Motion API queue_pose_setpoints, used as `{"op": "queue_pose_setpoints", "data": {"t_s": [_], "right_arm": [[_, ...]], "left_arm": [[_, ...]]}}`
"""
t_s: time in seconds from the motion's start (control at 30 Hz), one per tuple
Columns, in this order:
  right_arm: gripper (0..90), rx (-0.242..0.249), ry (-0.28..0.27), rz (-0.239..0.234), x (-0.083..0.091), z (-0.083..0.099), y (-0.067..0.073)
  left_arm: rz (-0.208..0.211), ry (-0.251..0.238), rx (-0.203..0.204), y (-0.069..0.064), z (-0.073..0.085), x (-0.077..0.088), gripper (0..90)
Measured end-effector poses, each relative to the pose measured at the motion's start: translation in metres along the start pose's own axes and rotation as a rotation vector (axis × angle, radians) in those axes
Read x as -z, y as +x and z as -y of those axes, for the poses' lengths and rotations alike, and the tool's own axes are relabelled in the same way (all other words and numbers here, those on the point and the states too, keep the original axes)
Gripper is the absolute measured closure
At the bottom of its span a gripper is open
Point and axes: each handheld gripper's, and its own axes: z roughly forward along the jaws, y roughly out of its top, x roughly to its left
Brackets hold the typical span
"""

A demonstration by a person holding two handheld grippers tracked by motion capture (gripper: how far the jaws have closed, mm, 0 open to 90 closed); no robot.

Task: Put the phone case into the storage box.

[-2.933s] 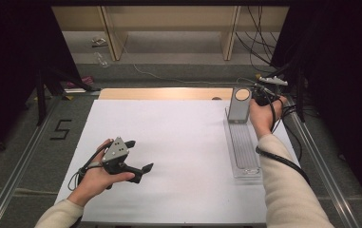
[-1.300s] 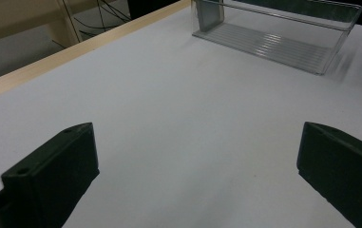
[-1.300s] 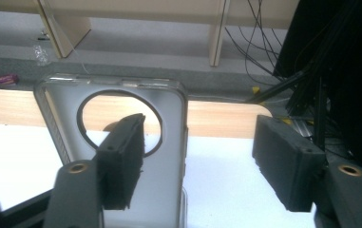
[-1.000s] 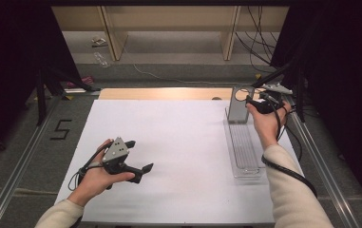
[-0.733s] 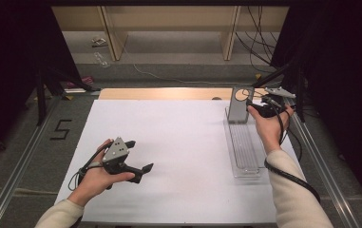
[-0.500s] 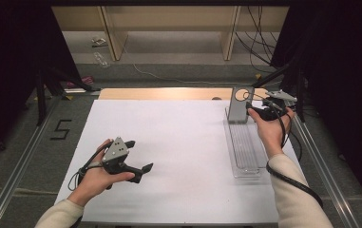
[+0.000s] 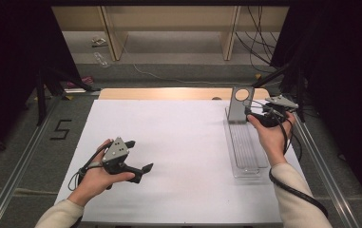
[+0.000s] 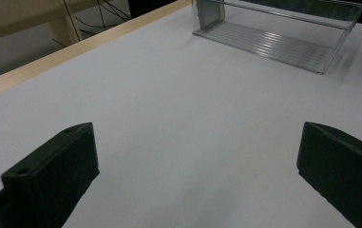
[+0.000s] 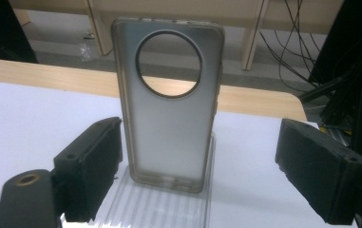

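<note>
A: Right gripper (image 7: 257, 115) at the far right of the table, jaws spread wide and clamped on nothing. They have just been opening. In the right gripper view the phone case (image 9: 169, 107) stands upright between them, touching neither pad.

B: Near side first. Left gripper (image 7: 138, 156)?

A: Near left, resting low over the white mat (image 7: 169, 142) in the left hand (image 7: 98, 175). Jaws wide apart, only bare mat between them. Same pose as in every earlier picture.

B: And the case's place?

A: Far right, standing on end at the far end of the clear ribbed tray (image 7: 245, 152), round camera hole up, near the wooden edge (image 7: 169, 93).

B: Risk from here?

A: My judgement: the case is tall on a narrow foot, on ribbed plastic. A brush from a jaw while the hand backs off could tip it flat into the tray or off the far end. The trailing cable (image 7: 292, 190) near the tray could also drag it.

B: Change from earlier pictures?

A: Three seconds ago the right hand (image 7: 273, 137) covered the case top; now it sits right of the case, which stands free.
</note>
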Motion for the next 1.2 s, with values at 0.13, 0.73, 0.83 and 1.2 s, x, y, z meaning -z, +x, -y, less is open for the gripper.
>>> {"op": "queue_pose_setpoints", "data": {"t_s": [0.13,0.73,0.83,1.2], "right_arm": [[16.6,0.011,-0.003,-0.014,0.005,0.002,0.002],[16.5,0.031,-0.026,-0.090,0.019,0.014,0.014],[16.4,0.030,-0.030,-0.109,0.021,0.016,0.015],[16.5,0.043,-0.039,-0.167,0.030,0.020,0.022]], "left_arm": [[-0.001,0.000,0.000,0.000,0.000,0.000,0.0],[-0.002,0.001,0.000,0.000,0.000,0.000,0.0],[-0.004,0.001,0.004,0.000,0.000,0.000,0.0],[-0.007,0.002,0.004,0.000,0.000,0.000,0.0]]}}
